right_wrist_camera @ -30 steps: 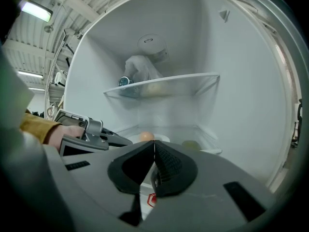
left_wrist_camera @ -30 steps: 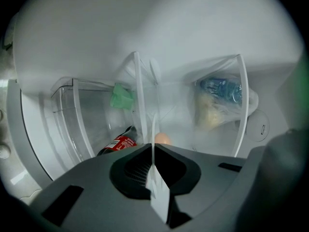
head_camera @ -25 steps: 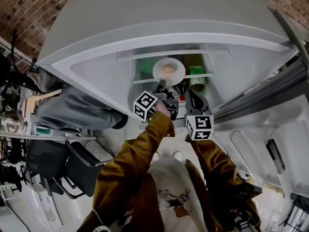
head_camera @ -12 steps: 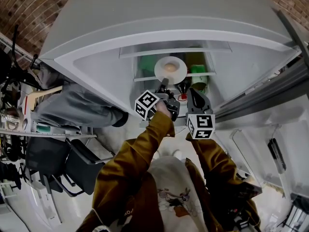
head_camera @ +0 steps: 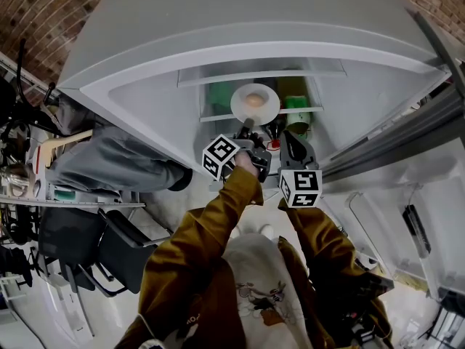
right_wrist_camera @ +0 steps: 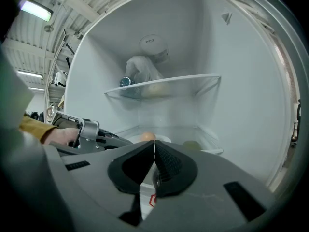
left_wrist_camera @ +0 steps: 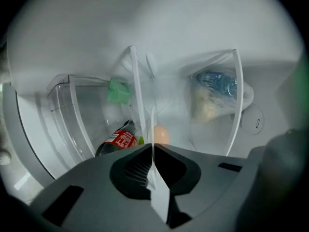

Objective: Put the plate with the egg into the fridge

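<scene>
A white plate (head_camera: 254, 102) with a brown egg (head_camera: 253, 101) on it hangs inside the open fridge, over the glass shelf. My left gripper (head_camera: 245, 128) is shut on the plate's near rim. In the left gripper view the plate's rim (left_wrist_camera: 153, 129) runs edge-on between the jaws, with the egg (left_wrist_camera: 161, 133) just beyond them. My right gripper (head_camera: 285, 138) hovers beside it to the right, shut and holding nothing. In the right gripper view the egg (right_wrist_camera: 148, 137) and the plate (right_wrist_camera: 163, 139) show above the shut jaws of the right gripper (right_wrist_camera: 154, 144).
A cola bottle (left_wrist_camera: 118, 140) lies in a clear drawer below. Green packs (head_camera: 218, 97) and a green cup (head_camera: 296, 106) flank the plate. A bag with a bottle (left_wrist_camera: 212, 93) rests on the upper glass shelf (right_wrist_camera: 164, 88). The fridge door (head_camera: 407, 217) stands open at right.
The plate and my left gripper have crept slightly farther into the fridge. The right gripper has barely moved.
</scene>
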The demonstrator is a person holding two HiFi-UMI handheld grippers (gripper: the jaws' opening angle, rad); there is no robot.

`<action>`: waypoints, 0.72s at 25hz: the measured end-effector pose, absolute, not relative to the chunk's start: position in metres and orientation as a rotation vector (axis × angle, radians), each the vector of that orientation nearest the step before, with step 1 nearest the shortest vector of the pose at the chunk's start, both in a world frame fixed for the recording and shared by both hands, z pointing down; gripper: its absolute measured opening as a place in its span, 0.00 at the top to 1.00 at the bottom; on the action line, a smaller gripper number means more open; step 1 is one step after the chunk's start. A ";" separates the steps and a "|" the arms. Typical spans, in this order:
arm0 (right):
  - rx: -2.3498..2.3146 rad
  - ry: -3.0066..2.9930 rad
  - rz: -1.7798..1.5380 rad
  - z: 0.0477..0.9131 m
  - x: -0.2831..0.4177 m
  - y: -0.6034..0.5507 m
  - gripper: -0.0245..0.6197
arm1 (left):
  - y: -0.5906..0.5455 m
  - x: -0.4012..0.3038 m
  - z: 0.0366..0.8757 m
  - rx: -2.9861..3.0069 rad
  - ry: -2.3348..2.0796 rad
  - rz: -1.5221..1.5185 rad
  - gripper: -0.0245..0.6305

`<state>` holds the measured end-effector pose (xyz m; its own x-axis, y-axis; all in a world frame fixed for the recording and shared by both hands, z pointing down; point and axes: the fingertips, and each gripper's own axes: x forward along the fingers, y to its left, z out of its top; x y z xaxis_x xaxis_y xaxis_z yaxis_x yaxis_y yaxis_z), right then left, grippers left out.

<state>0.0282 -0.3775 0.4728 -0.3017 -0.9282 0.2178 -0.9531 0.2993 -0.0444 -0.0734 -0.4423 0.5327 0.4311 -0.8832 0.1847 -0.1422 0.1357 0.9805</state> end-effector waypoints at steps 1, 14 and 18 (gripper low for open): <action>1.758 -2.407 0.247 0.473 0.028 -0.377 0.95 | -0.443 -0.073 0.533 1.341 -1.011 -0.701 0.93; 1.773 -2.400 0.273 0.473 0.032 -0.377 0.95 | -0.455 -0.075 0.533 1.322 -1.034 -0.693 0.93; 1.776 -2.395 0.274 0.473 0.034 -0.377 0.95 | -0.457 -0.076 0.535 1.325 -1.038 -0.692 0.93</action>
<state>0.0339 -0.3767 0.4731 -0.2895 -0.9302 0.2256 -0.9571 0.2837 -0.0585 -0.0756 -0.4566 0.5345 0.4143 -0.8861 0.2078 -0.1497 0.1589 0.9759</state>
